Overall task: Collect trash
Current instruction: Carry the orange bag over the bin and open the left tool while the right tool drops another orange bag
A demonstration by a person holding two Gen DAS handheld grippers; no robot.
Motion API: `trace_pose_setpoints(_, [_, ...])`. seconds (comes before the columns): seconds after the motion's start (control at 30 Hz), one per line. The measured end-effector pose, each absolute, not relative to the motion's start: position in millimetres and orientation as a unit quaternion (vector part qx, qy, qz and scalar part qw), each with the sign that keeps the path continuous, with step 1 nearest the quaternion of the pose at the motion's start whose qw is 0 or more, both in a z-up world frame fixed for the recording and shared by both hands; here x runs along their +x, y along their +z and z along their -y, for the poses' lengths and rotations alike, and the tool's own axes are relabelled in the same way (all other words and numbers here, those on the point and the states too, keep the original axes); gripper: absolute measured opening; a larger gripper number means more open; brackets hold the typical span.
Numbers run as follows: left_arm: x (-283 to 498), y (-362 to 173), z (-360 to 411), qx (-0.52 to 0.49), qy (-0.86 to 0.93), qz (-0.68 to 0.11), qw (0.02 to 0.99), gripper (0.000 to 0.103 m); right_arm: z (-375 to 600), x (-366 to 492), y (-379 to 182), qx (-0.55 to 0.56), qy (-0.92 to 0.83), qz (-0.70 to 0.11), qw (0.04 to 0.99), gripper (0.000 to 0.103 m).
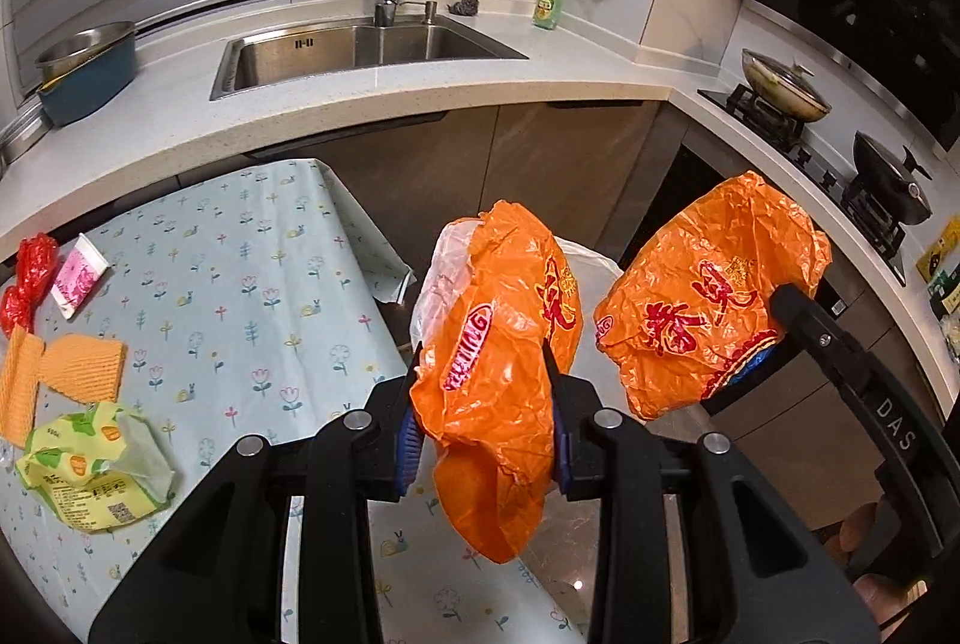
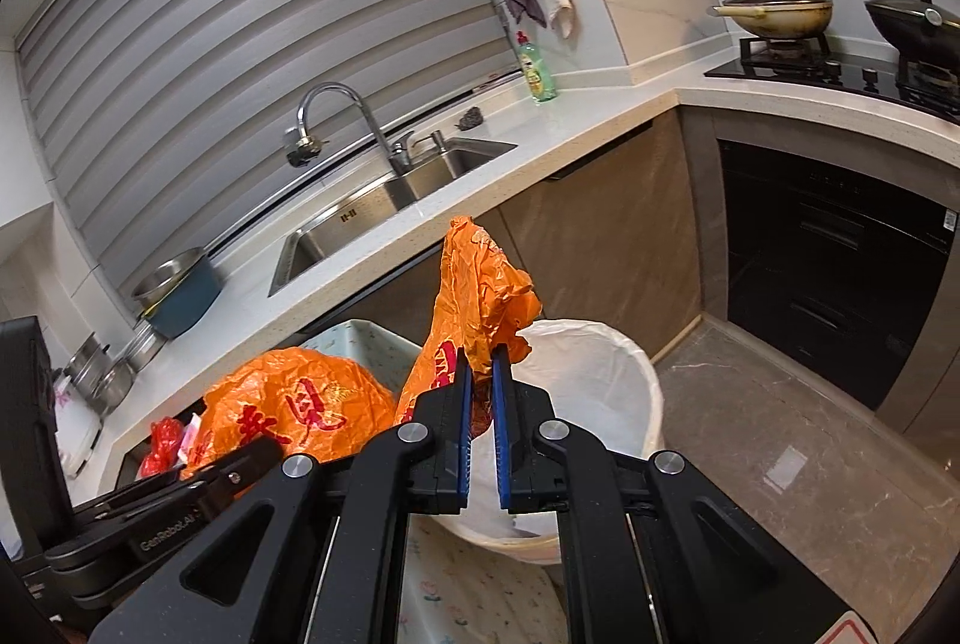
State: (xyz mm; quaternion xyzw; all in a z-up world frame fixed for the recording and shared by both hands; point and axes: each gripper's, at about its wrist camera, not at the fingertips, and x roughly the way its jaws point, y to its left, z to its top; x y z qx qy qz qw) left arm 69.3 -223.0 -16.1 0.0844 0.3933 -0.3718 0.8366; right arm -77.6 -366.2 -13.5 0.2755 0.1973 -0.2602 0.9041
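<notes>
Orange plastic fills the space between my left gripper (image 1: 486, 404) jaws: a crumpled bag (image 1: 498, 374) pinched at a middling width, its loose tail hanging below the pads. Just behind it stands the white-lined bin (image 1: 432, 278), mostly hidden by the bag. To the right of my fingers, my right gripper (image 1: 774, 338) carries a second orange bag (image 1: 708, 296). Off to the left, on the flowered tablecloth (image 1: 240, 284), more trash waits: a yellow-green wrapper (image 1: 90, 470), an orange cloth (image 1: 66, 368), a red wad (image 1: 30, 278) and a pink carton (image 1: 78, 281).

From my right wrist, the jaws are nearly closed on a thin fold of the bag (image 2: 480, 296), which rises above the pads. The bin (image 2: 600, 368) sits directly beyond and below my fingertips. The left gripper (image 2: 252, 455) and its bag (image 2: 288, 410) are at my lower left.

My worry: the right grip holds only an edge, so the slick film could slide out short of the bin. Letting go too early would drop either bag on the rim or the floor (image 2: 780, 434).
</notes>
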Motion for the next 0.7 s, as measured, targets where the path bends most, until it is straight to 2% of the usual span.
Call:
trace_pose_setpoints(0.27, [75.4, -27.7, 257.1, 0.091, -0.387, -0.396, 0.828, 0.037, 382.2, -80.6, -21.7, 0.278, -0.278, -0.203, 0.897, 0.007])
trace_pose_setpoints(0.5, [85.0, -27.0, 265.9, 0.085, -0.382, -0.4, 0.829, 0.051, 387.7, -74.5, -26.5, 0.279, -0.28, -0.208, 0.895, 0.007])
trace_pose_setpoints(0.7, [87.4, -24.0, 259.5, 0.082, -0.376, -0.392, 0.836, 0.051, 387.0, -69.1, -27.2, 0.276, -0.277, -0.21, 0.896, 0.007])
